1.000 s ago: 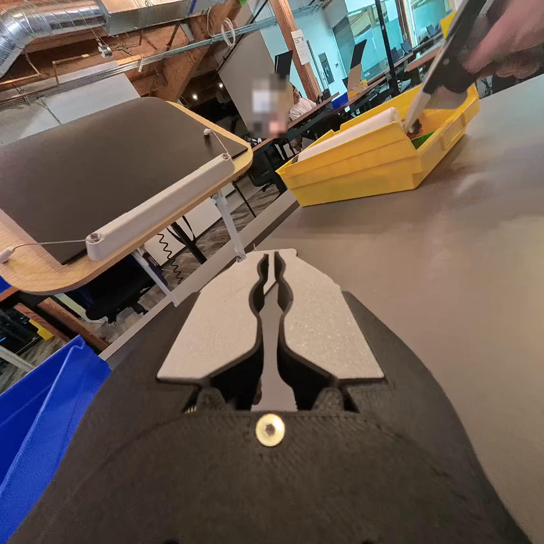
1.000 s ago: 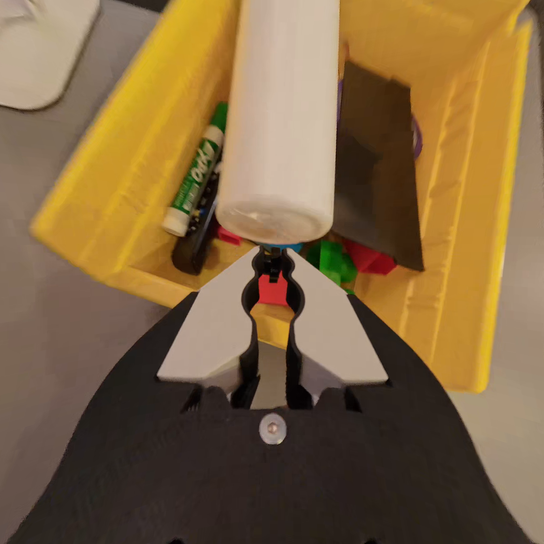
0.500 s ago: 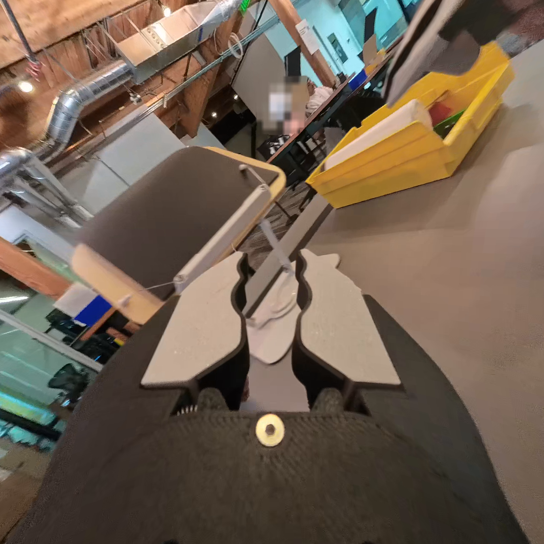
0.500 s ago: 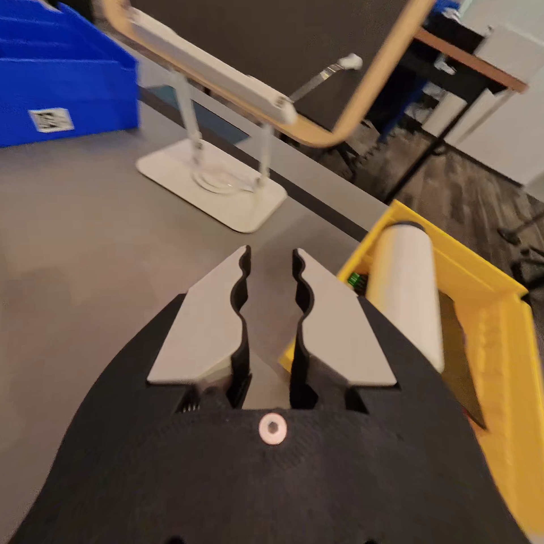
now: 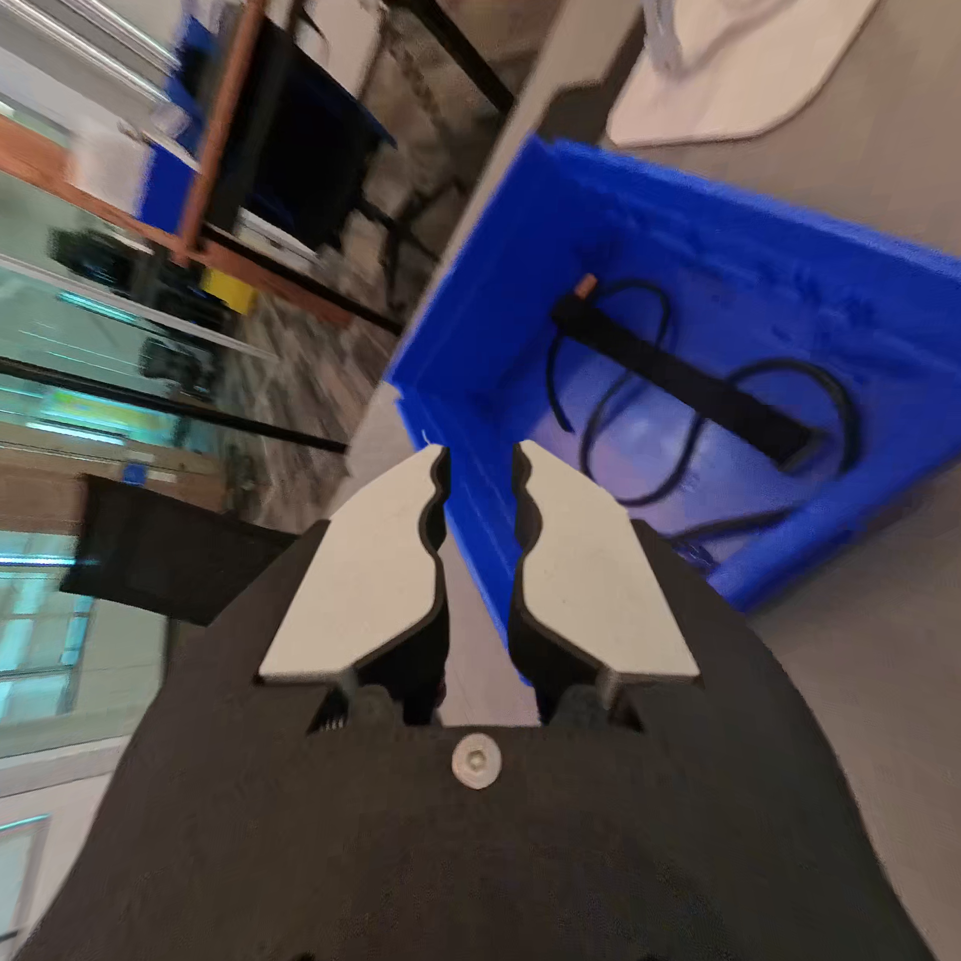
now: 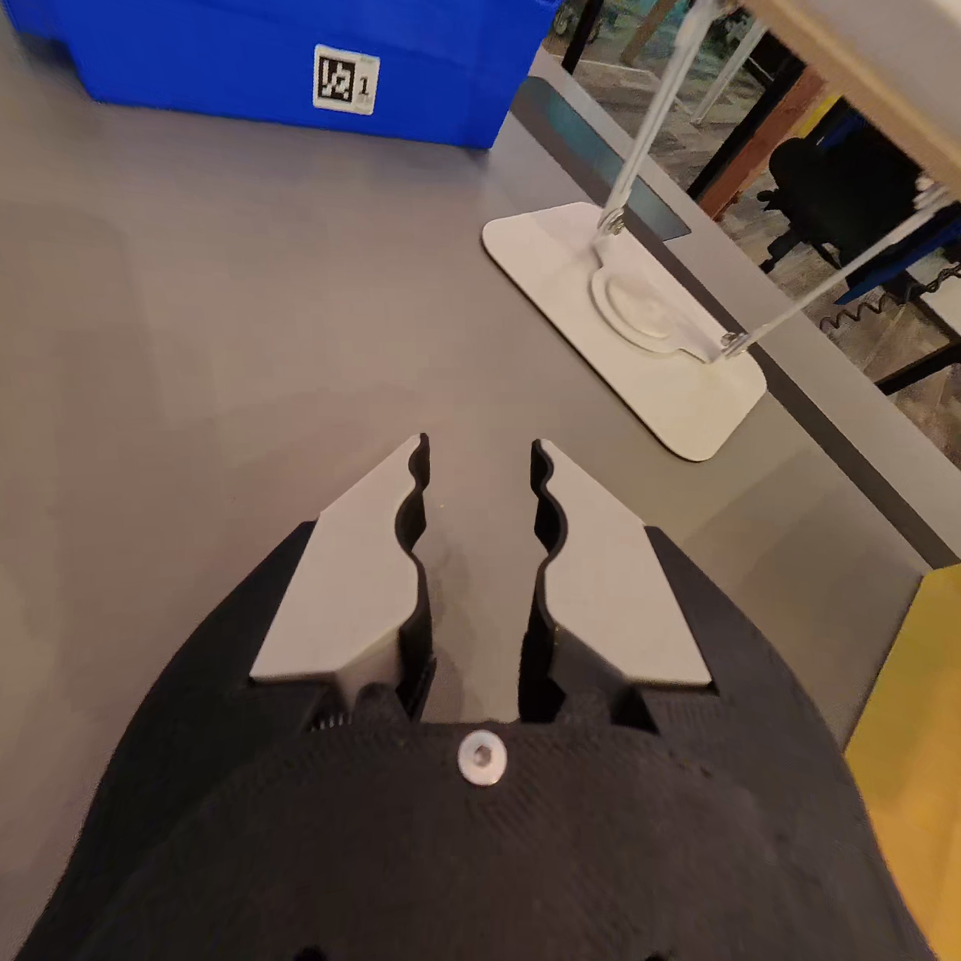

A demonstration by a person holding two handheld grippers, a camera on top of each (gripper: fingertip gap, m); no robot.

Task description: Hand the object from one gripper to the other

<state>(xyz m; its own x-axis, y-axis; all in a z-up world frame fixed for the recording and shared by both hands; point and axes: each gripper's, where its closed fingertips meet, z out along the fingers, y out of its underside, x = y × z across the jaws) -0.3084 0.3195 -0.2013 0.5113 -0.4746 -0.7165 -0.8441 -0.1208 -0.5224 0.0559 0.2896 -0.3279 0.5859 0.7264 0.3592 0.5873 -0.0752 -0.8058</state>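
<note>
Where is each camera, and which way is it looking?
Left wrist view: it sits on the left gripper, tilted, looking down into the blue bin with a black strap and cable inside; only its own open fingers show.
Right wrist view: it sits on the right gripper, looking along the grey table toward a white stand base; only its own open fingers show.
Both views share the blue bin, the table and the stand base. Neither gripper holds anything.

- A bin [image 5: 780, 249] sits on the table [image 6: 234, 312] near its edge, a cable [image 5: 832, 405] and bar [image 5: 676, 374] inside.
- A stand base [image 6: 650, 364] rests right of it, by the edge.
</note>
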